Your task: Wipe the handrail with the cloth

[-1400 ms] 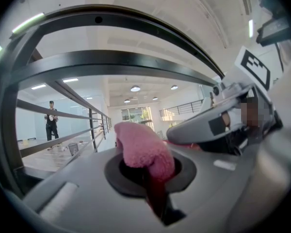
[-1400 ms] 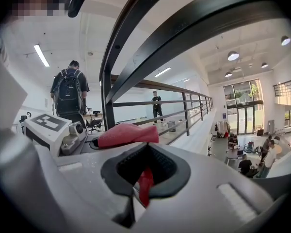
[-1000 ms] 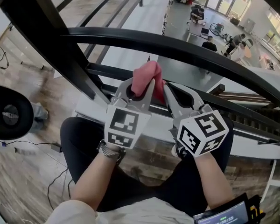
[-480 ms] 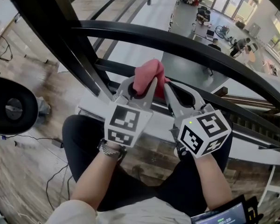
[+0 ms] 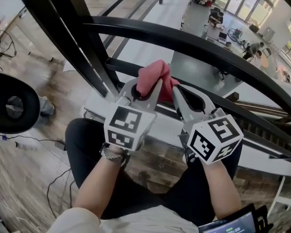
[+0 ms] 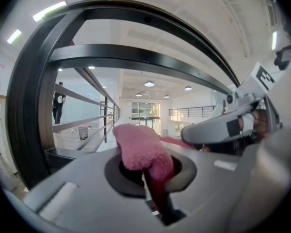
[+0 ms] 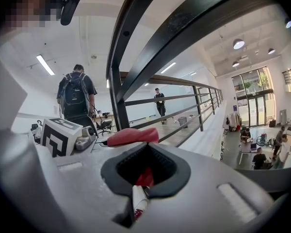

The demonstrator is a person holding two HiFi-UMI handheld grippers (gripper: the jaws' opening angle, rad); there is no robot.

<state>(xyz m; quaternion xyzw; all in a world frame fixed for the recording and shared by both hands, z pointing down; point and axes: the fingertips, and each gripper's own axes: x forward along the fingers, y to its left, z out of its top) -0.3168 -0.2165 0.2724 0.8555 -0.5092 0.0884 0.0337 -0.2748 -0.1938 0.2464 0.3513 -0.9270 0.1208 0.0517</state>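
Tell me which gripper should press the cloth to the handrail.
Left, probably. The left gripper is shut on the bulk of the cloth, which sticks out toward the handrail ahead; the right gripper pinches only a thin edge of it.

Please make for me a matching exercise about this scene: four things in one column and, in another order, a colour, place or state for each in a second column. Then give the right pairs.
Things
1. cloth
2. handrail
3. left gripper
4. round black object

Descriptions
A. a long black bar that curves across above the grippers
B. shut on the cloth
C. pink, bunched up, sticking out past the jaws
D. low down over the wooden floor, at the left edge of the head view

Pairs: 1-C, 2-A, 3-B, 4-D
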